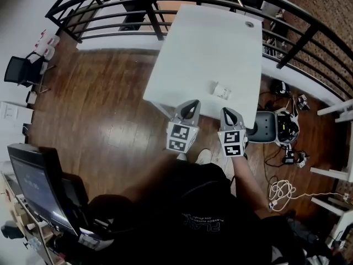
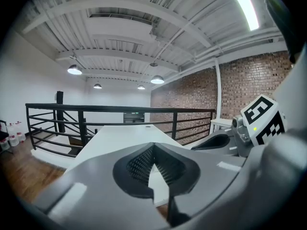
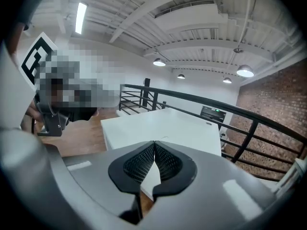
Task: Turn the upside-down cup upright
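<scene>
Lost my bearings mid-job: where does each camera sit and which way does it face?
Head view: on the person's head, steeply down at the white table; left gripper, right gripper and torso show.
Left gripper view: rides it, along shut jaws across the table; right gripper at right.
Right gripper view: rides it, along shut jaws, same table; left gripper at left.
Both share table, black railing.

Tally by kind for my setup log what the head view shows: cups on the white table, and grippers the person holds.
Small pale cup on the white rectangular table: 1
Grey two-jaw grippers: 2 (left gripper, right gripper)
Total: 3
</scene>
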Tool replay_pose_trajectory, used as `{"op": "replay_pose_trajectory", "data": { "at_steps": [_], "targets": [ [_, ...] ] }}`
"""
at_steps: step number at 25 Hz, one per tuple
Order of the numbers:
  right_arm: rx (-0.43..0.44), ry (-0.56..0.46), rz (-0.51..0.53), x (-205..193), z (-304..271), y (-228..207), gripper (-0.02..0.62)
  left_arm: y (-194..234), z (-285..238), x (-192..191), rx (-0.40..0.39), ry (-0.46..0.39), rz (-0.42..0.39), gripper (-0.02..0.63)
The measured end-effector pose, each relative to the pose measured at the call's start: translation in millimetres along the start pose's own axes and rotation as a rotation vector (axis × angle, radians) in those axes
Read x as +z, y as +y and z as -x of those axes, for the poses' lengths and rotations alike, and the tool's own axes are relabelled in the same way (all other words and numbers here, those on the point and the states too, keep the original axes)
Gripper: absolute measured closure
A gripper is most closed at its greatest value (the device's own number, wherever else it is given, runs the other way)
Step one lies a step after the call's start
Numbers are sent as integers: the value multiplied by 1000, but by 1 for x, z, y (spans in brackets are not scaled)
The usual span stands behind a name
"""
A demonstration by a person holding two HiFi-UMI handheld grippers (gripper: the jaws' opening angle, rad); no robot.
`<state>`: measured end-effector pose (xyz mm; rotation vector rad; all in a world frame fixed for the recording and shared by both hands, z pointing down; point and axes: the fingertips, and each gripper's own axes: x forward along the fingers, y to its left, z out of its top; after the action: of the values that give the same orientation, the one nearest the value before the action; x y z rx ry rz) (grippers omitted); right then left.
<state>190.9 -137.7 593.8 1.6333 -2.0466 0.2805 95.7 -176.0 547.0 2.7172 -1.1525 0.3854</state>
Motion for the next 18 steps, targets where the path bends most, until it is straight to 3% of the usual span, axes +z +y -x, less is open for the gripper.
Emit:
{"op": "replay_pose_trajectory", "data": {
  "at_steps": [11, 18],
  "targets": [
    [56, 99, 112, -10, -21, -5, 536, 23, -16, 4, 18, -3, -5, 607],
    [79, 196, 261, -9, -49, 2, 490, 46, -14, 16, 7, -13, -4, 608]
  ]
}}
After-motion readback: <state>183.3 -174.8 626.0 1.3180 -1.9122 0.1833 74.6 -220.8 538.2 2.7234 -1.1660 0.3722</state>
